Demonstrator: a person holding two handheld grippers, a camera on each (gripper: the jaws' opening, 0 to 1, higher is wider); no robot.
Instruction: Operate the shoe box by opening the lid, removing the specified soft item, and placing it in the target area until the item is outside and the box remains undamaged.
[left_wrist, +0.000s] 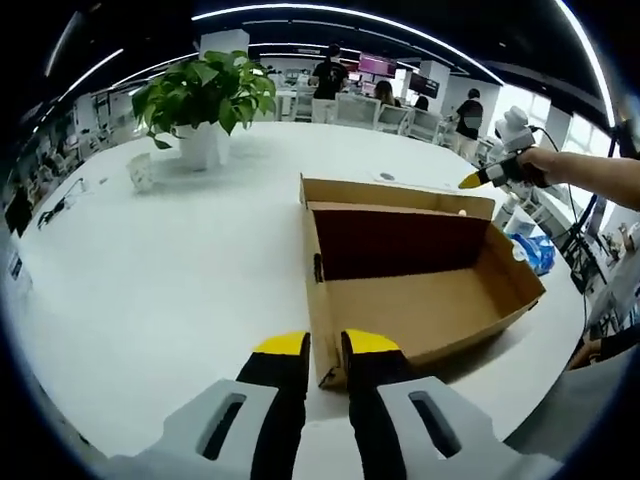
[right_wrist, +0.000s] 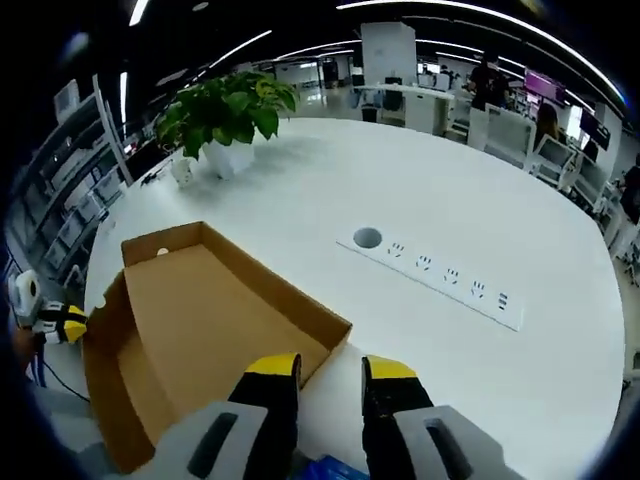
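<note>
An open brown cardboard shoe box (left_wrist: 420, 310) lies on the white table with nothing inside it. Its far inner wall is dark red. My left gripper (left_wrist: 326, 343) hovers just in front of the box's near corner, its yellow-tipped jaws a narrow gap apart with nothing between them. A hand holds my right gripper (left_wrist: 470, 182) past the box's far right corner. In the right gripper view the same box (right_wrist: 200, 320) sits below and left of my right gripper (right_wrist: 331, 368), whose jaws are parted and hold nothing. A crumpled blue soft item (left_wrist: 535, 252) lies outside the box; a blue scrap (right_wrist: 330, 468) peeks under the right jaws.
A potted plant (left_wrist: 205, 95) and a small white cup (left_wrist: 141, 172) stand at the table's far side. A white power strip (right_wrist: 440, 275) and a round cable hole (right_wrist: 367, 238) are set in the tabletop. People and desks fill the background.
</note>
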